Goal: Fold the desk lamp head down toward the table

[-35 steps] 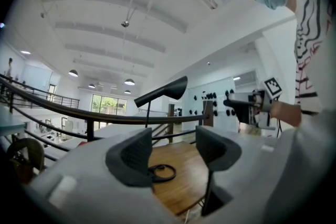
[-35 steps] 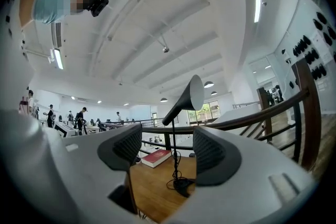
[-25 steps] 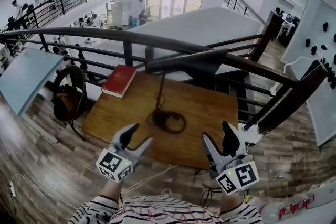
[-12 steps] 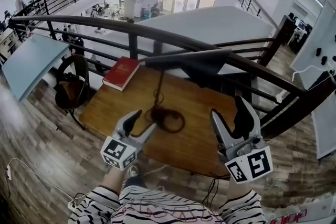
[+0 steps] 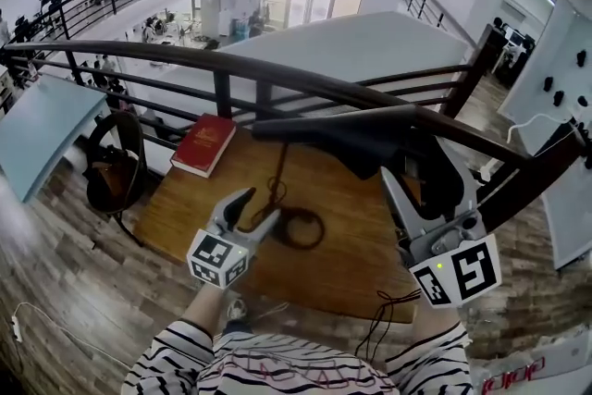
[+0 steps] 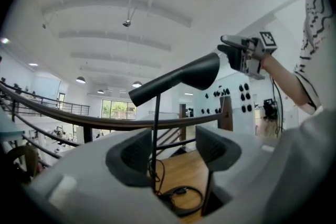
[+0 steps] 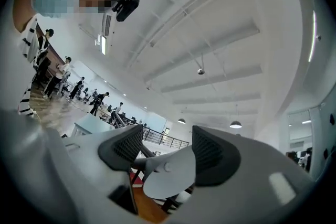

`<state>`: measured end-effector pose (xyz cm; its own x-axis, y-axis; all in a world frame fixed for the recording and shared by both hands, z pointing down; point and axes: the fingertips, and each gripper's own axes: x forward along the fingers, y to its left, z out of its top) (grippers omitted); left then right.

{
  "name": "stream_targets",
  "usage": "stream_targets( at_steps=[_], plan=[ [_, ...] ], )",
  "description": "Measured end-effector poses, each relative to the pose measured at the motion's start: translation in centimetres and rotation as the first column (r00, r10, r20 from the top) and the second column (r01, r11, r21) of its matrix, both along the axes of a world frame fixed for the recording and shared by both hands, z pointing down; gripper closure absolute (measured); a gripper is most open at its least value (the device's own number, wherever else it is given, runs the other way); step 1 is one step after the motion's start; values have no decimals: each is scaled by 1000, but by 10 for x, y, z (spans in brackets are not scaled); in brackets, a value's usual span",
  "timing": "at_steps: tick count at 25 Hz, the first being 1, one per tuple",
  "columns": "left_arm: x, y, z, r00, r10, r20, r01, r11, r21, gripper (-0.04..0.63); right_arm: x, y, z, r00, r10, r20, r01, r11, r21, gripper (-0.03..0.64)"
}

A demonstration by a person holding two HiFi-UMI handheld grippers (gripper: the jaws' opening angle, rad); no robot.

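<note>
Wood table [image 5: 356, 240], R gripper [image 5: 424, 176] spread at lamp head [image 5: 365, 141], L gripper [image 5: 260, 206] spread nr coiled cord [image 5: 303, 228]

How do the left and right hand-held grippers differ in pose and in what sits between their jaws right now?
The left hand-held gripper sits low over the table; the right hand-held gripper is up at the lamp head. The left frames the thin stem between its jaws; the right frames the head's pale underside. Both have their jaws apart, and neither is clamped on anything.
</note>
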<state>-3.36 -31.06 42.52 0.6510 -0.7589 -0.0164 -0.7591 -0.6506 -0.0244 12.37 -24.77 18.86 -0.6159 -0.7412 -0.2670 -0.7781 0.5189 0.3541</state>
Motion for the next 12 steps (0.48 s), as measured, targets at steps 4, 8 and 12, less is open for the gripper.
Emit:
stream_targets(
  at_steps=[4,8,12],
  plan=[
    [-4,-33,5,1000,18,6,-18,1000,-2,345,-13,-22,-4,999,33,-31,-33,999,5,337],
    [-5,-62,9,999,42,12,-42,999,-16,350,-22,-42,-5,997,62,-46,-62,998,-5,337],
    [0,-86,14,997,82,12,-82,996,-26,353,-24,-59,-4,995,97,-38,-97,995,-4,339]
  ],
)
